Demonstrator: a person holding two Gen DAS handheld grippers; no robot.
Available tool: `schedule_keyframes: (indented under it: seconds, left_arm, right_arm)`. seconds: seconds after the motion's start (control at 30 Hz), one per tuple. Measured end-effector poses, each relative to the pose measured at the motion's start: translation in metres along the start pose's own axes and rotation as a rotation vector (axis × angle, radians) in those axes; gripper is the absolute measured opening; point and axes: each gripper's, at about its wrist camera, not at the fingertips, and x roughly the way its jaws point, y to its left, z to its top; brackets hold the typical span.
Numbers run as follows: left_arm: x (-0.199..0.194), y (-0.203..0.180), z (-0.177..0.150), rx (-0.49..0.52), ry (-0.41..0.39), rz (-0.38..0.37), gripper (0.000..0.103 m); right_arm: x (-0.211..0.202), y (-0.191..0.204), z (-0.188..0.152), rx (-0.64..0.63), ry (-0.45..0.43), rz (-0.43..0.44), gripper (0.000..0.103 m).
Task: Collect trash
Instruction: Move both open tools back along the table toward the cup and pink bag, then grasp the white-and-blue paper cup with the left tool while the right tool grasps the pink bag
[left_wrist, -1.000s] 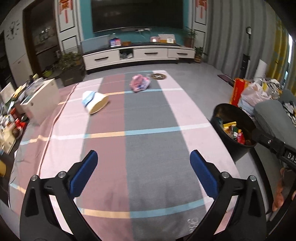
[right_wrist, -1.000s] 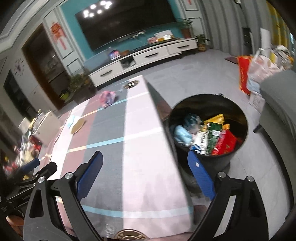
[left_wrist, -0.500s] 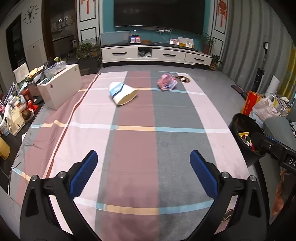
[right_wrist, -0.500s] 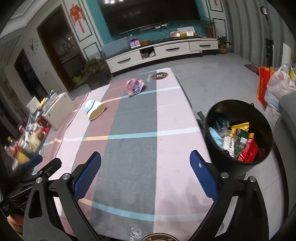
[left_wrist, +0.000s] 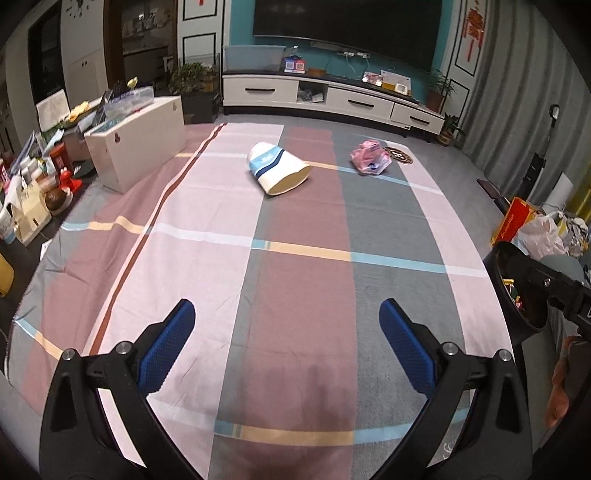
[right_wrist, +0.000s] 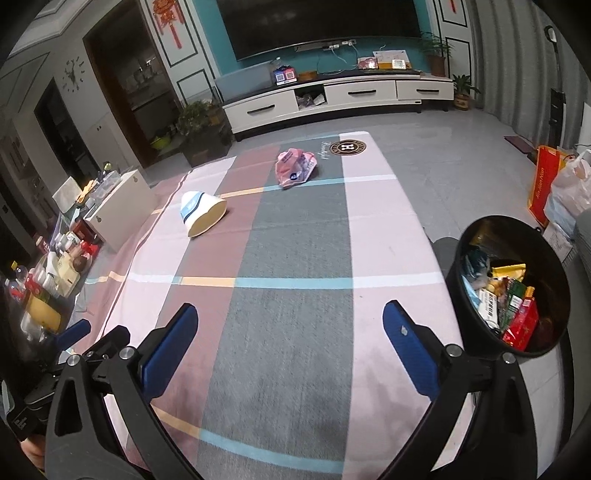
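A white paper cup (left_wrist: 277, 170) with a blue band lies on its side at the far part of the striped tablecloth (left_wrist: 295, 280). To its right lies a crumpled pink wrapper (left_wrist: 370, 161). Both are far ahead of my left gripper (left_wrist: 286, 308), which is open and holds nothing. In the right wrist view the cup (right_wrist: 202, 213) and the pink wrapper (right_wrist: 295, 170) lie far beyond my right gripper (right_wrist: 290, 308), whose jaws are opening with nothing between them. A black trash bin (right_wrist: 511, 291) full of packets stands off the table's right edge.
A white box (left_wrist: 136, 147) and cluttered bottles (right_wrist: 55, 273) stand at the table's left side. Bags (right_wrist: 561, 188) sit on the floor at the right. A TV cabinet (right_wrist: 340, 98) lines the far wall.
Both views have swung left, away from the bin and over the table. The cup and the pink wrapper now sit nearer the centre. The right jaws stand a little wider.
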Motion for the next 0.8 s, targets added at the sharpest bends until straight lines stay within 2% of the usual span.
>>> schedule_keyframes:
  seconds: [0.2, 0.4, 0.67, 0.8]
  left_arm:
    - [0.023, 0.021, 0.006, -0.083, 0.037, -0.063, 0.100]
    - [0.050, 0.042, 0.031, -0.160, 0.045, -0.103, 0.100]
    - [0.113, 0.062, 0.088, -0.273, 0.070, -0.132, 0.099]
    - [0.146, 0.061, 0.114, -0.261, 0.074, -0.111, 0.099]
  right_arm:
    - [0.029, 0.007, 0.008, -0.025, 0.035, 0.005, 0.098]
    - [0.060, 0.006, 0.025, -0.034, 0.045, 0.002, 0.098]
    - [0.119, 0.001, 0.081, -0.043, 0.005, -0.014, 0.098]
    - [0.160, 0.001, 0.114, -0.051, 0.020, -0.012, 0.098]
